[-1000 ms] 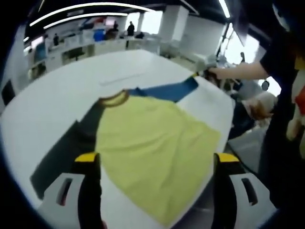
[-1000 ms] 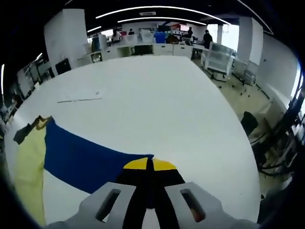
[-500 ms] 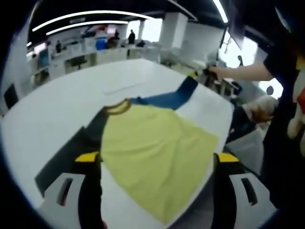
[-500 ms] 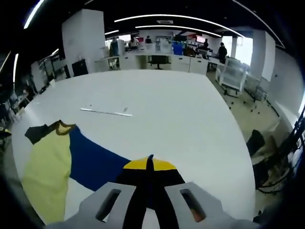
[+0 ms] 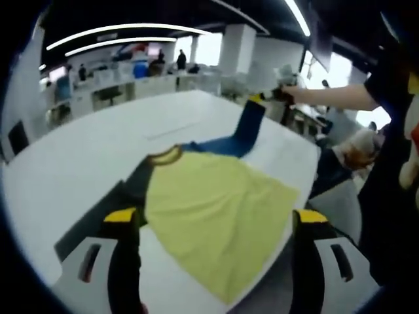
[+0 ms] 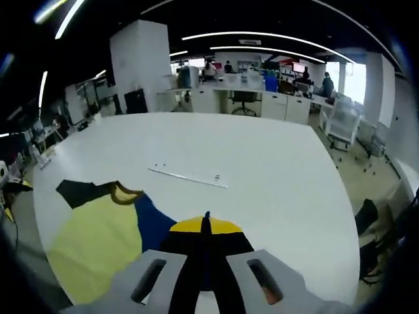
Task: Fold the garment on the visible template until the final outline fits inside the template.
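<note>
From my left claw, its two yellow-tipped jaws stand spread wide apart with nothing between them, hovering over the near edge of the white tabletop. The garment lies flat there: at far left a black sleeve stretches toward the near-left, then a brown-trimmed collar, then the broad yellow body reaching to the tabletop's right edge. Farther right, the blue sleeve rises off the surface, lifted up and away at its far end by my right claw. I cannot make out a template outline under the cloth.

In the right gripper view, the black sleeve sits far left, the collar beside it, the yellow body nearer, and the blue sleeve runs rightward into my right claw, whose jaws are pressed together, pinching the blue cloth. Beyond, a thin pale strip lies on the bare tabletop. Desks and people stand far off.
</note>
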